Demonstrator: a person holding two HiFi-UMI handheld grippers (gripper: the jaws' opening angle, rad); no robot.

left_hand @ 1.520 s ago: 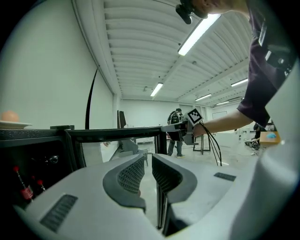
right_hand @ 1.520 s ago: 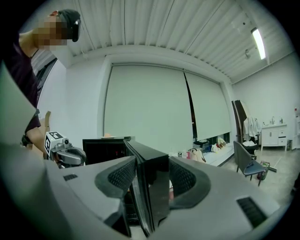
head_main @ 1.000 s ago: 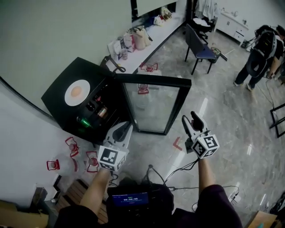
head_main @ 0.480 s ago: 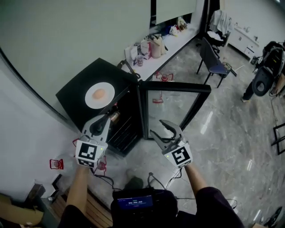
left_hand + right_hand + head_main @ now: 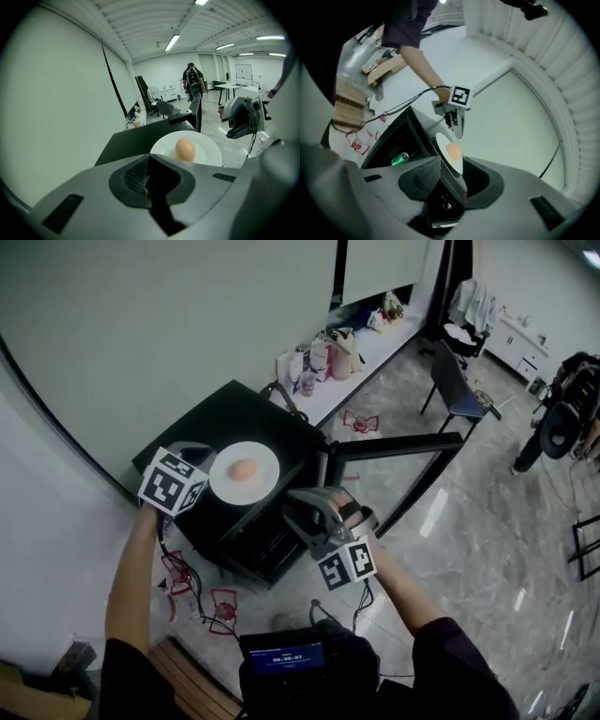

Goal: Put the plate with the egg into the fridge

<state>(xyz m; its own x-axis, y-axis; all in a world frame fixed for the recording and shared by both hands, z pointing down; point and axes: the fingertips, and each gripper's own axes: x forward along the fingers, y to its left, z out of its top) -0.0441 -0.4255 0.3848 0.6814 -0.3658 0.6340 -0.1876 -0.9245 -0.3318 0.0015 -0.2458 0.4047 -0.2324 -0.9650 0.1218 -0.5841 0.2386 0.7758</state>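
A white plate (image 5: 264, 486) with a brown egg (image 5: 244, 470) lies on top of the black fridge (image 5: 202, 427), whose glass door (image 5: 394, 479) stands open. My left gripper (image 5: 208, 463) is at the plate's left rim and looks shut; in its own view the left gripper (image 5: 150, 180) has the plate (image 5: 206, 152) and egg (image 5: 185, 150) just past its tips. My right gripper (image 5: 314, 501) hovers off the fridge's front right corner. Its jaws have just been closing and grip nothing. Through the right gripper (image 5: 452, 176) gap show the plate (image 5: 445, 140) and egg (image 5: 453, 150).
A green can (image 5: 399, 159) lies inside the fridge. Red clips (image 5: 202, 596) and cables litter the floor at its foot. A counter with bags (image 5: 347, 343) runs behind, a chair (image 5: 450, 381) stands further back, and a person (image 5: 567, 418) is at the far right.
Both grippers have come up to the fridge top. The left went from the fridge's front to the plate's left rim. The right rolled over and closed in on the front right corner.
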